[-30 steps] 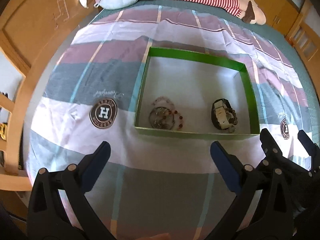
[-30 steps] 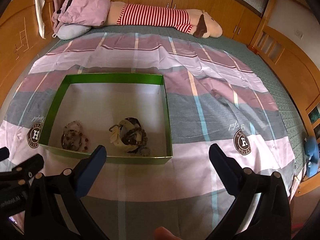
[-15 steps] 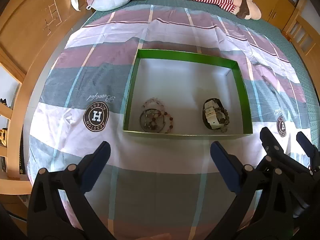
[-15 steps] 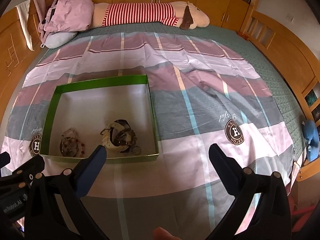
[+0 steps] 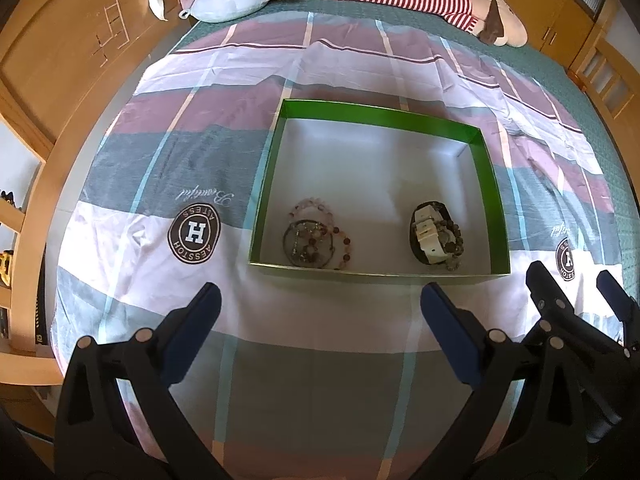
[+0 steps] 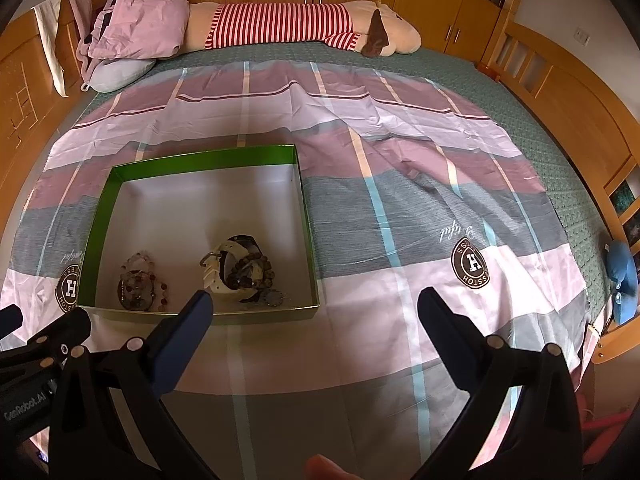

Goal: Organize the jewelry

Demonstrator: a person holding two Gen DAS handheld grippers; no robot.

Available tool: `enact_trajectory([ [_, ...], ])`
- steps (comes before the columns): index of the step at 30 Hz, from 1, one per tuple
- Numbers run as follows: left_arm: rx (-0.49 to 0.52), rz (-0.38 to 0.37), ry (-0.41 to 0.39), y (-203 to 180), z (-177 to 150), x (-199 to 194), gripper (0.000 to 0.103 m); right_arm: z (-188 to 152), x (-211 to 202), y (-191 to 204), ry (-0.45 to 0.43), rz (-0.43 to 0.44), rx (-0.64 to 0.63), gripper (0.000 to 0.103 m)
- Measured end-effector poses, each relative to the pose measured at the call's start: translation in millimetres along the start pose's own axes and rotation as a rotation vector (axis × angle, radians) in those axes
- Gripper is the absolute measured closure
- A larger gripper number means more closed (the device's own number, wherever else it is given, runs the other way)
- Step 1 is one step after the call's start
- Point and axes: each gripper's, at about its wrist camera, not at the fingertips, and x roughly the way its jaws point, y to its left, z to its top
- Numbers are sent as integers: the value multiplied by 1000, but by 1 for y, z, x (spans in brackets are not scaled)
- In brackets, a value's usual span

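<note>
Two grippers in view, both with jaws spread wide and holding nothing. Left gripper (image 5: 318, 312) hovers above the bedspread (image 5: 320, 332), just short of the near wall of the green box (image 5: 490, 184). Right gripper (image 6: 312, 312) hovers beside it over the bedspread, off the box's near right corner; its left fingertip (image 6: 200, 304) overlaps the box's near wall in the right wrist view.

Green box: open, shallow, white floor, lying flat on the striped bedspread toward the near edge of the bed.

Contents, both lots along the near wall of the box:
- Near left corner: cluster of beaded bracelets (image 5: 316, 238), pale pink and dark red beads, overlapping a dark ring-shaped piece. Individual pieces not separable.
- Toward the near right corner: white-strapped watch (image 5: 430, 234) tangled with dark bead bracelets (image 6: 252, 270). A small dark round piece (image 6: 274, 298) lies just beside it, close to the near wall.

Far half of the box floor is bare.

Far edge of the bed: long plush toy in a red-and-white striped shirt (image 6: 280, 24), a lilac bundle (image 6: 136, 24) at its left.
</note>
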Motion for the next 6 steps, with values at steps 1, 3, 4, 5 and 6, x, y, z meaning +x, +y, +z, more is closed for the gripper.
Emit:
enact_trajectory([
  [1, 0, -9, 1, 1, -1, 0, 2, 0, 0, 0, 0, 2, 1, 1],
  [3, 1, -15, -25, 2, -10, -5, 2, 0, -1, 0, -3, 4, 1, 1],
  [4, 2, -3, -52, 3, -16, -10, 2, 0, -1, -1, -10, 9, 2, 1],
  [5, 14, 17, -86, 3, -24, -16, 2, -1, -3, -2, -21, 22, 7, 1],
  [6, 45, 41, -129, 2, -37, -24, 2, -2, -4, -6, -44, 51, 17, 1],
])
